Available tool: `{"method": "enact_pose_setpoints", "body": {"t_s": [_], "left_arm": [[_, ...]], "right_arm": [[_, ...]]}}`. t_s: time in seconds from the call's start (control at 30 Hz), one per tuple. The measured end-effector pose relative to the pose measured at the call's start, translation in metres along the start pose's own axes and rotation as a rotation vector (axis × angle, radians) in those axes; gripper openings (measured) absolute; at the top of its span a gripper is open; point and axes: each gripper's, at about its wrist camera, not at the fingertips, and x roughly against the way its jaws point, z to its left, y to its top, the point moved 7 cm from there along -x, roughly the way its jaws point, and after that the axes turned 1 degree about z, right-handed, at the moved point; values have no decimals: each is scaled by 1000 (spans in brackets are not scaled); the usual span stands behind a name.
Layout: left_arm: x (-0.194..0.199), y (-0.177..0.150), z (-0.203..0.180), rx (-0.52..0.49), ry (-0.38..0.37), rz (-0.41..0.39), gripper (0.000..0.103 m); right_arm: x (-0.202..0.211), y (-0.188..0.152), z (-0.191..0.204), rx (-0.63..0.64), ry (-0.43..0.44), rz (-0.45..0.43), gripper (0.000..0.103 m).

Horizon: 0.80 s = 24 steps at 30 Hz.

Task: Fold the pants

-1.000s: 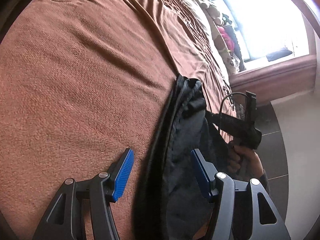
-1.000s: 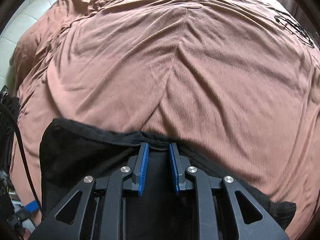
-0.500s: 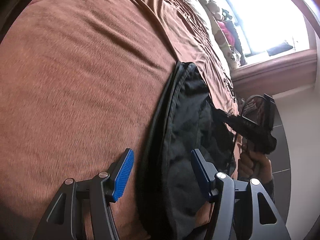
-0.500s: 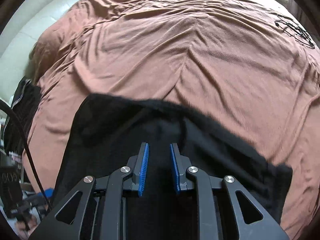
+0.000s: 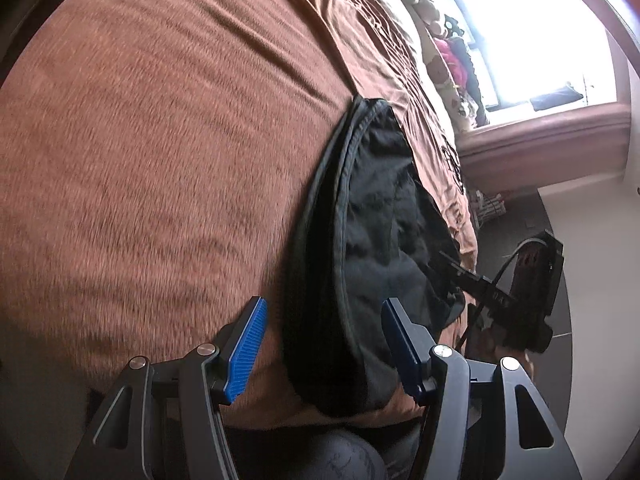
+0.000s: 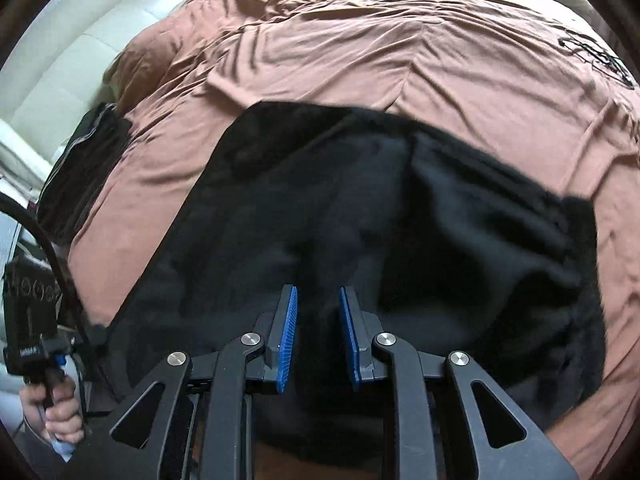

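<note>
Black pants (image 5: 376,220) lie in a long strip on the brown bedspread (image 5: 160,140). My left gripper (image 5: 322,346) is open and straddles their near end, its blue pads clear of the cloth. At the bed's right edge my right gripper (image 5: 456,270) has a layer of the cloth drawn up to it. In the right wrist view the pants (image 6: 320,200) spread wide ahead of the right gripper (image 6: 318,334). Its pads stand narrow with black fabric between them. A hand (image 6: 56,412) holds the left gripper's handle at the lower left.
A bright window (image 5: 540,32) and a pile of soft toys (image 5: 448,52) sit past the bed's far end. Dark floor tiles (image 5: 520,216) lie to the right. A second dark garment (image 6: 84,160) lies at the bed's left edge by a white padded panel (image 6: 80,60).
My right gripper has drawn back toward the bed's edge with the cloth, and the pants' far edge now lies well beyond its fingertips. The left gripper has slid back to the pants' near end.
</note>
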Motion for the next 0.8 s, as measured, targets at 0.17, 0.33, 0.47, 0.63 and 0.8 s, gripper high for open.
{"method": "enact_pose_setpoints", "body": {"t_s": [0.17,0.33,0.47,0.63,0.8], "left_arm": [[4,-8,1,13,-17,3,61],[4,-12,0,19,-36,-5,65],[-2,-7,-2,25,-48,-10,66],[-10,1,-8,7,-40,-16,66],[-13,2,-11,10,-57,-13,66]], "right_arm": [[9,-27,9,21,16,-14,19],[19,-51,13,36,18,-41,19],[20,-73,13,34,16,-35,19],[13,-85,4,-7,40,2,19],[30,-78,9,7,42,-35,19]]}}
